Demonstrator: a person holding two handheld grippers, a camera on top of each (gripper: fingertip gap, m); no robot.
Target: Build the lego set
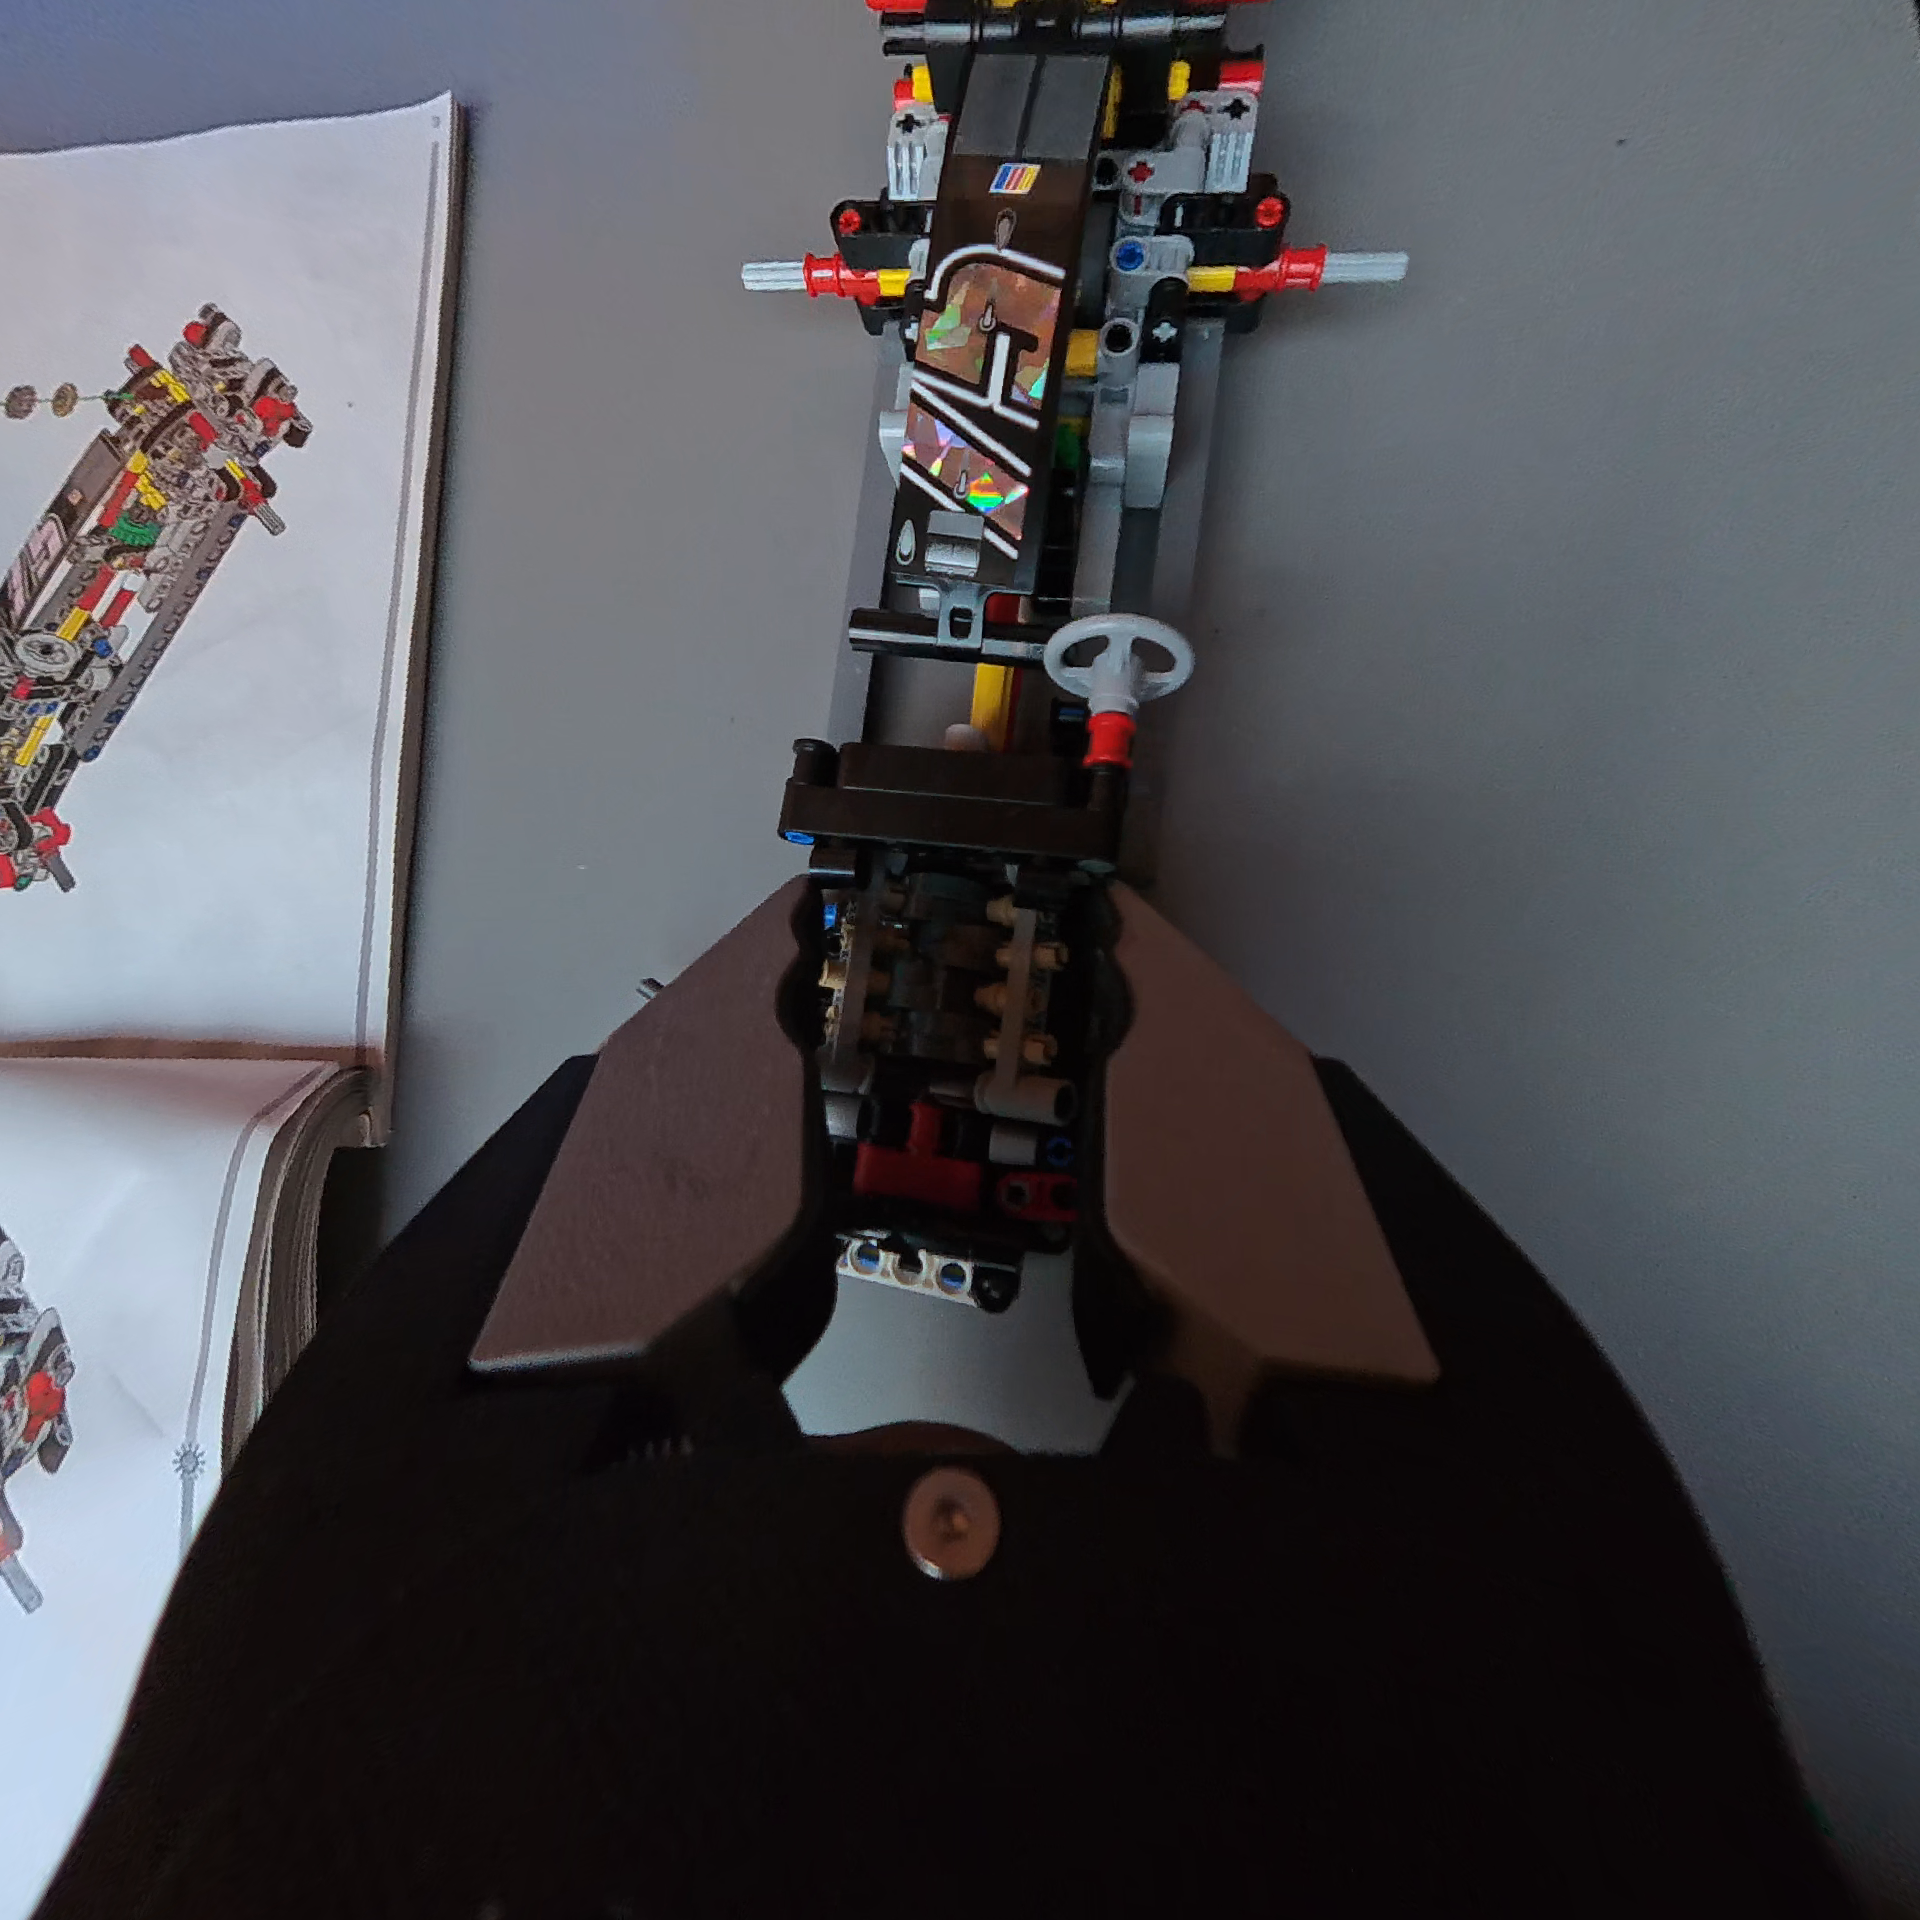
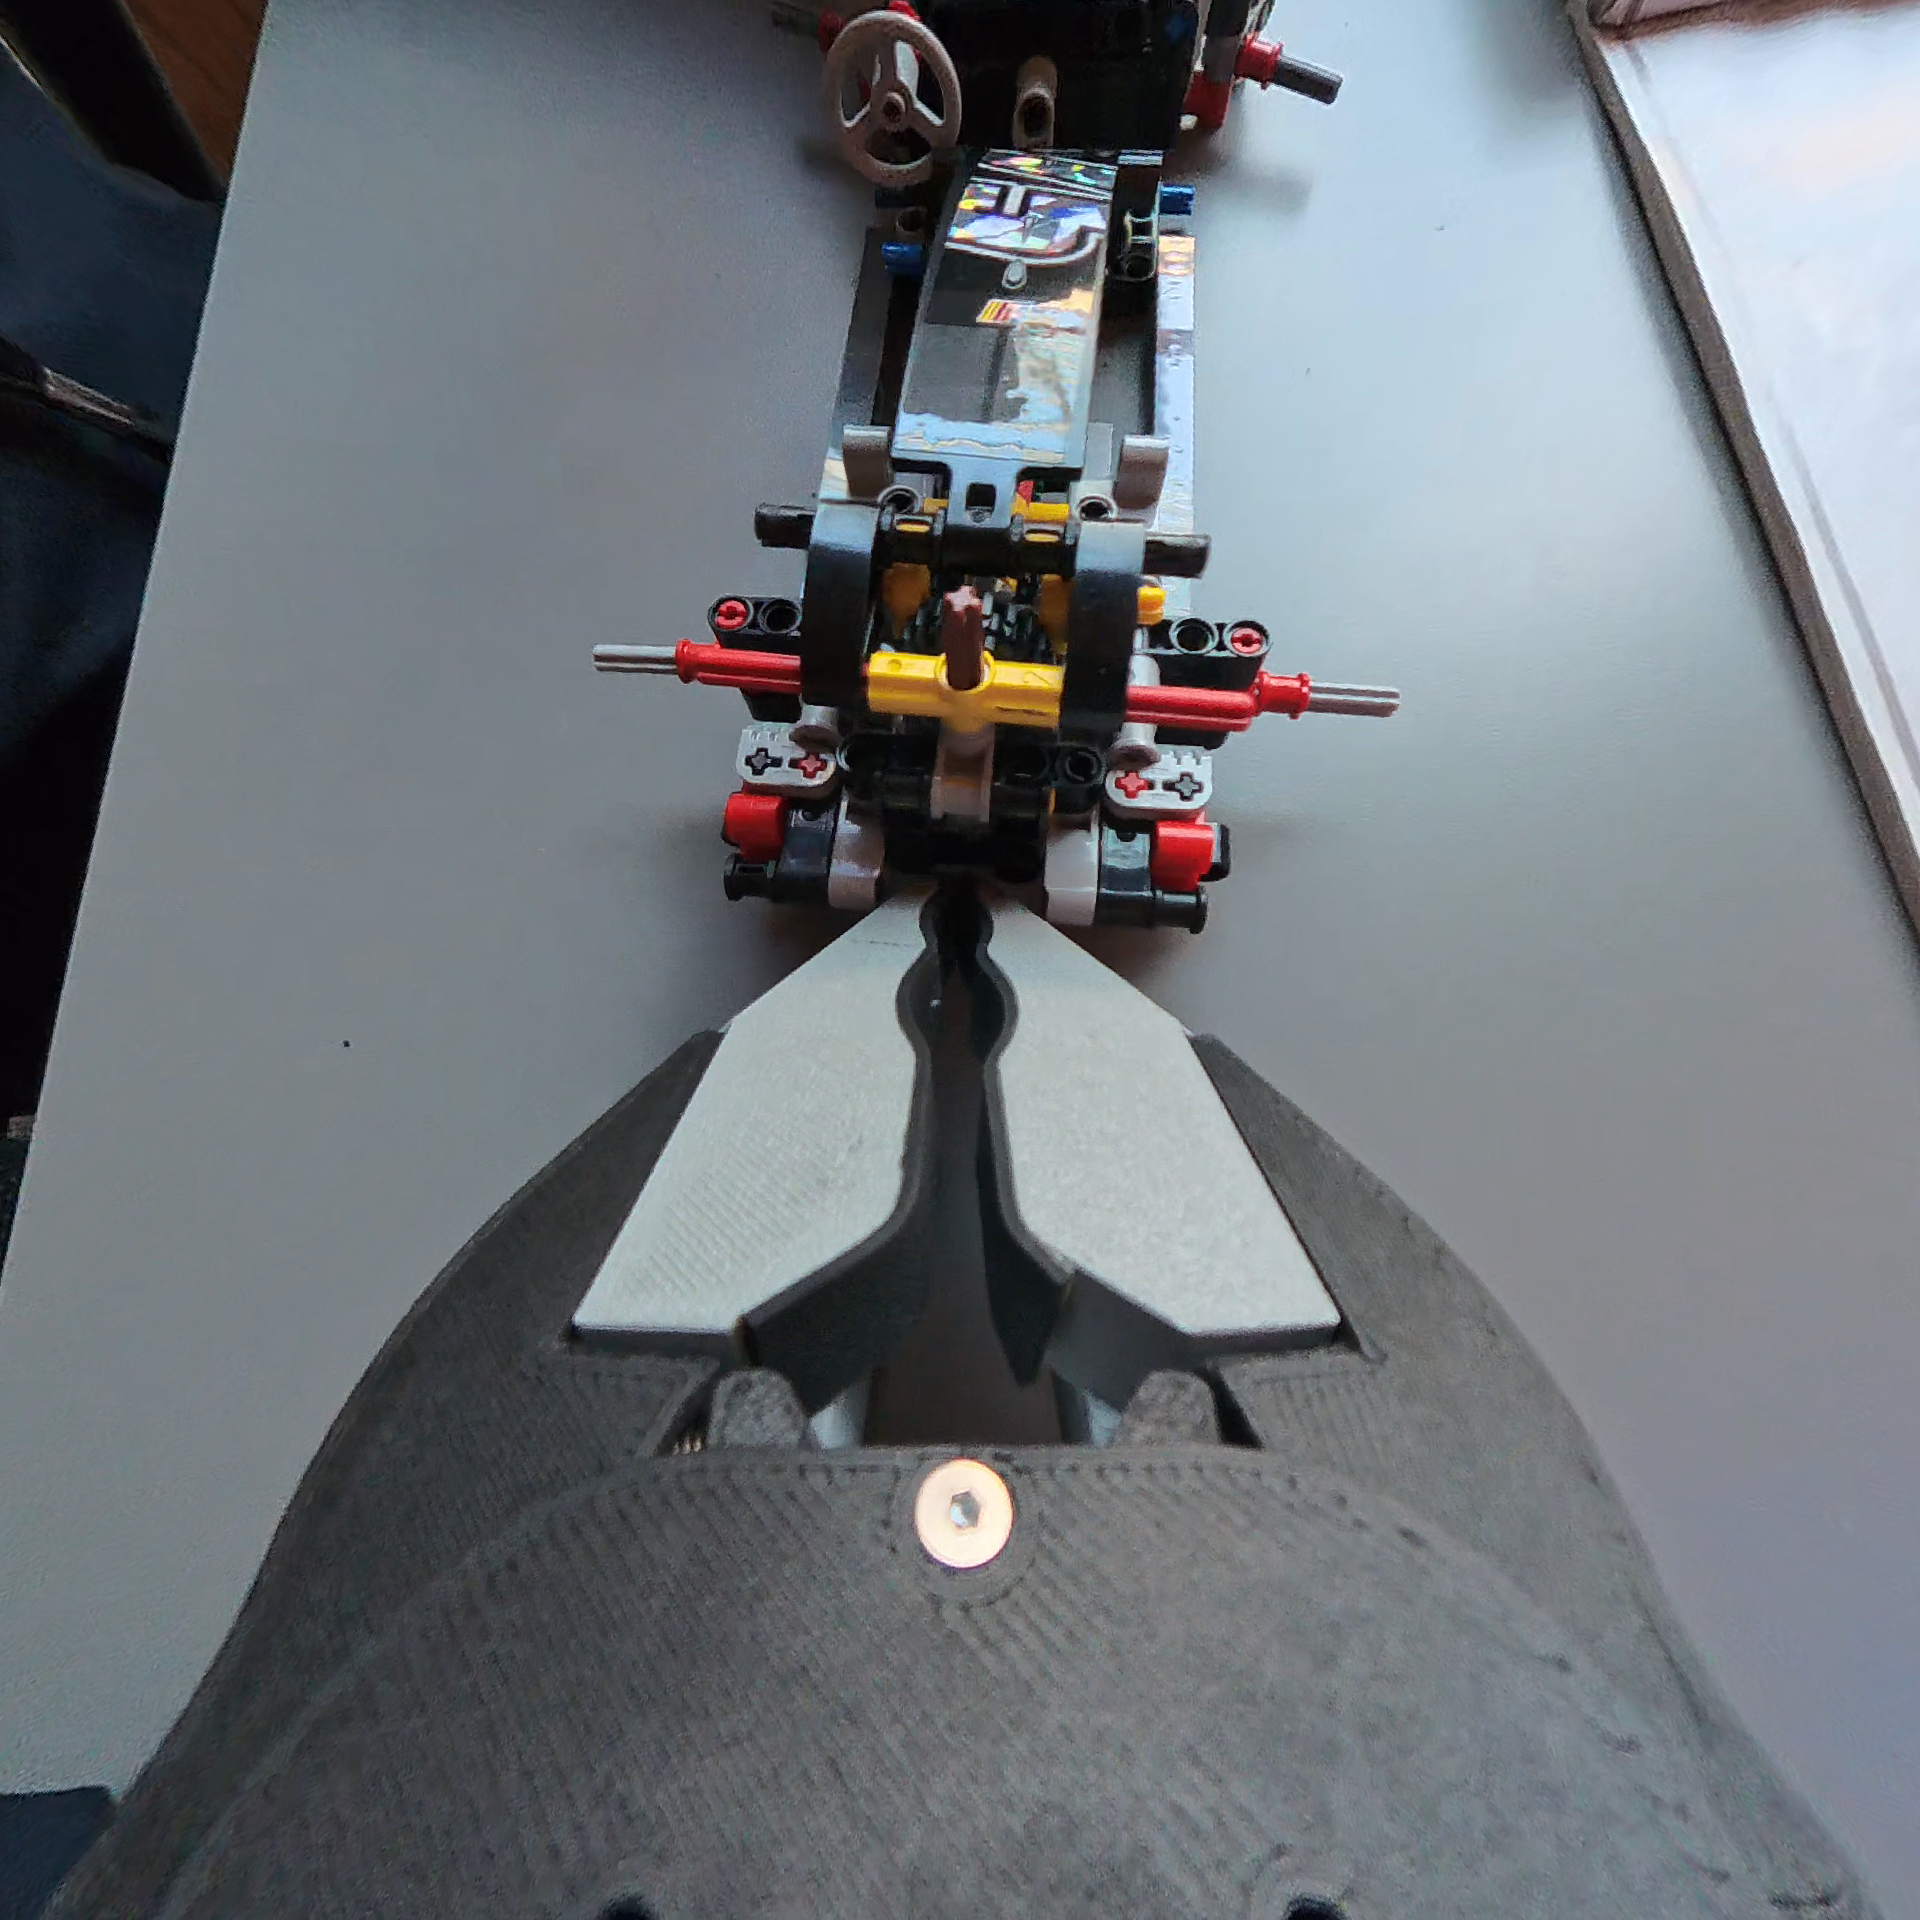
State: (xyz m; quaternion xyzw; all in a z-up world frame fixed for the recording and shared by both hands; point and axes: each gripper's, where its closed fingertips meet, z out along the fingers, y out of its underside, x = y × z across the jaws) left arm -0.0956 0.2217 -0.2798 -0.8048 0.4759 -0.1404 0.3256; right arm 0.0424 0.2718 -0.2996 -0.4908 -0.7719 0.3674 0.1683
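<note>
A: Object first. Long brick-built car chassis (image 1: 997,436), lying flat on the grey table (image 1: 1558,623). Black panel with shiny decal on top, pale steering wheel (image 1: 1119,657) near mid-length, red-and-grey axle (image 2: 997,686) sticking out both sides at one end.

B: Wheels?

A: None fitted; axle ends bare. Frame looks part-built, inner works showing at both ends.

B: Left gripper (image 1: 961,997)?

A: Around the end nearest the steering wheel. Its fingers (image 1: 727,1039) sit hard against both sides of that block of tan pins and grey beams: clamped on the chassis, by the look of it.

B: Right gripper (image 2: 961,914)?

A: At the axle end. Fingers (image 2: 862,997) drawn together, only a wavy dark seam between them, tips touching or just short of the chassis's end face. Whether a small part is pinched there, I cannot tell.

B: Surroundings?

A: Open instruction booklet (image 1: 208,623) beside the chassis, pages showing drawings of the same model. Pale ledge (image 2: 1818,312) along the far table edge.
</note>
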